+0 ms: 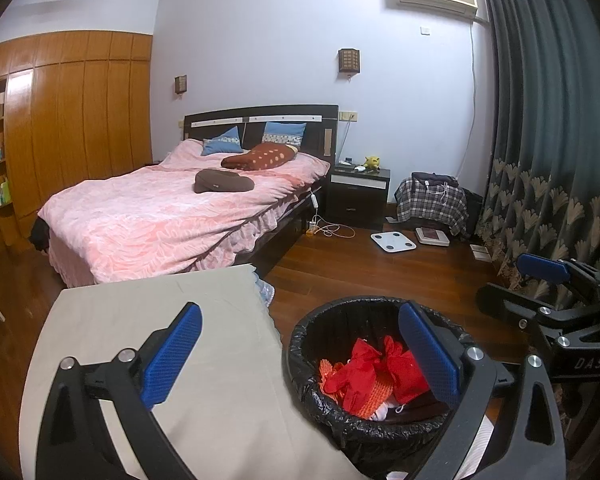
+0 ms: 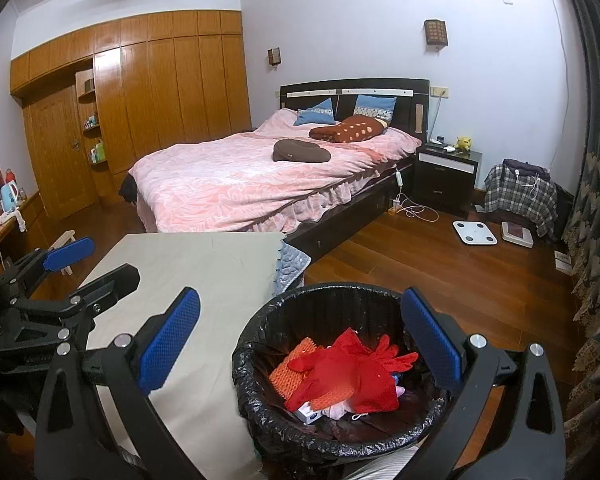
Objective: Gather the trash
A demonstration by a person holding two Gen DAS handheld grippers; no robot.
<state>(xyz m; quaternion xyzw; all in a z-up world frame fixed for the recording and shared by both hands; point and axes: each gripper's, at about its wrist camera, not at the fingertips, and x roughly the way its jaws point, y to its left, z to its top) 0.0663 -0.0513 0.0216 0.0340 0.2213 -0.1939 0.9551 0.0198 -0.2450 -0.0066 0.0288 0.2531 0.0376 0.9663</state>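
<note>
A round bin with a black liner (image 1: 340, 412) (image 2: 260, 412) stands on the floor beside a beige-covered table (image 1: 172, 340) (image 2: 204, 276). It holds red gloves or wrappers (image 1: 364, 364) (image 2: 340, 372), orange mesh (image 1: 380, 392) (image 2: 288, 368) and a small white box (image 2: 309, 414). My left gripper (image 1: 300, 352) is open and empty, above the table edge and bin. My right gripper (image 2: 300, 340) is open and empty over the bin. Each gripper shows in the other's view: the right one (image 1: 540, 280) and the left one (image 2: 72, 260).
A bed with a pink cover (image 1: 160, 216) (image 2: 252, 184) stands behind the table. A dark nightstand (image 1: 358, 192), white scales (image 1: 393, 241) (image 2: 474, 233), a plaid-covered pile (image 1: 430, 202) and cables lie on the wood floor (image 1: 380, 276). Curtains (image 1: 548, 140) hang right; a wooden wardrobe (image 2: 160, 92) stands left.
</note>
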